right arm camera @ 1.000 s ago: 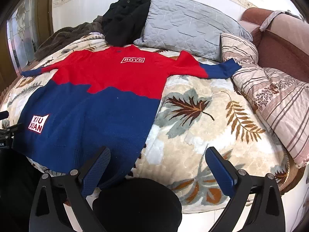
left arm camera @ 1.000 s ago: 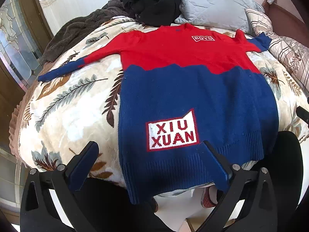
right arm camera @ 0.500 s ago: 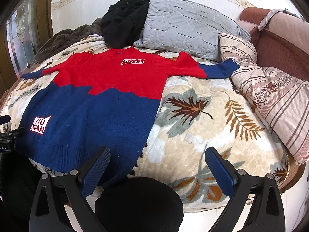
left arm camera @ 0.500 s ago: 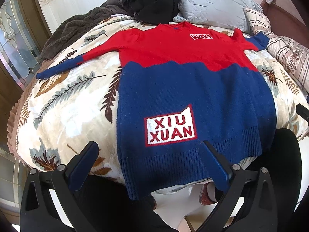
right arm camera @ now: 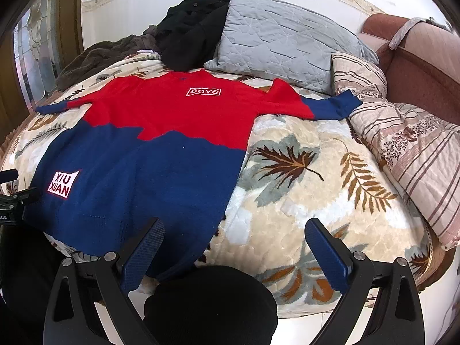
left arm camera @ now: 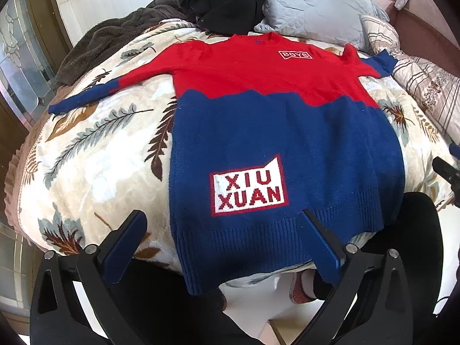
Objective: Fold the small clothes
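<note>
A small red and blue knit sweater [left arm camera: 281, 120] [right arm camera: 161, 143] lies flat and face up on a leaf-patterned bed cover, sleeves spread to both sides, hem hanging over the near bed edge. It carries a white "XIU XUAN" patch [left arm camera: 248, 187] and a "BOYS" label [right arm camera: 204, 92]. My left gripper [left arm camera: 222, 221] stands open above the hem, empty. My right gripper [right arm camera: 234, 233] is open too, over the sweater's lower right corner and the bare cover beside it.
The bed cover [right arm camera: 302, 172] slopes down at its near edge. A grey pillow [right arm camera: 281, 40], a black garment heap [right arm camera: 192, 28] and a brown blanket [left arm camera: 109, 40] lie behind the sweater. A striped quilt [right arm camera: 408, 149] fills the right side. A person's dark knee [right arm camera: 210, 302] shows below.
Both views have risen and tilted slightly, so the sweater sits a little lower in frame. The sweater itself has not moved, and both grippers stay open.
</note>
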Motion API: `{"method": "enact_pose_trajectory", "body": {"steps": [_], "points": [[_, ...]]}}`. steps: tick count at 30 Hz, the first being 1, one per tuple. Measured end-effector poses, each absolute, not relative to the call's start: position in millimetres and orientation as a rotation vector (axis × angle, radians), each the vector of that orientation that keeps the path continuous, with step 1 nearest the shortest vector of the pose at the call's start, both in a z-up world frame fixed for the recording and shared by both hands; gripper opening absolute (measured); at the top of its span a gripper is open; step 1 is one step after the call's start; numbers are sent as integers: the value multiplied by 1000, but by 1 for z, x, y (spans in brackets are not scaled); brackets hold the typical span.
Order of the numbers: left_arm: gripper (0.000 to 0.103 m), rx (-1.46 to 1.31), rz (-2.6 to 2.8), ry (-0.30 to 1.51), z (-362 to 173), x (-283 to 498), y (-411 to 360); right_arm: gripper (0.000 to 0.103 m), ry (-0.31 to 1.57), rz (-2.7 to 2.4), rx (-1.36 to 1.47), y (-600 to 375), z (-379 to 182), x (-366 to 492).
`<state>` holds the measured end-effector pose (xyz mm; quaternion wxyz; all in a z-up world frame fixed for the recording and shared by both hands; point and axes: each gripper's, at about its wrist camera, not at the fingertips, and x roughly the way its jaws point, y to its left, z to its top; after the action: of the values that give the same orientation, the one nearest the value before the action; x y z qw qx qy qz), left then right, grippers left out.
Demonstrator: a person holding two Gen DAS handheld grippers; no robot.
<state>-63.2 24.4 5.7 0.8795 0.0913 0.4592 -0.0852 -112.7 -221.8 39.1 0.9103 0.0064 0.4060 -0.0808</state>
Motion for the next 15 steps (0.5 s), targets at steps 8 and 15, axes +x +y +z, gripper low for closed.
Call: {"method": "enact_pose_trajectory", "body": {"steps": [8, 15], "points": [[103, 175, -175, 962, 6, -61, 29, 99, 838, -172, 30, -226, 39, -114], [103, 163, -179, 979, 4, -57, 31, 98, 845, -167, 36, -226, 36, -110]]}}
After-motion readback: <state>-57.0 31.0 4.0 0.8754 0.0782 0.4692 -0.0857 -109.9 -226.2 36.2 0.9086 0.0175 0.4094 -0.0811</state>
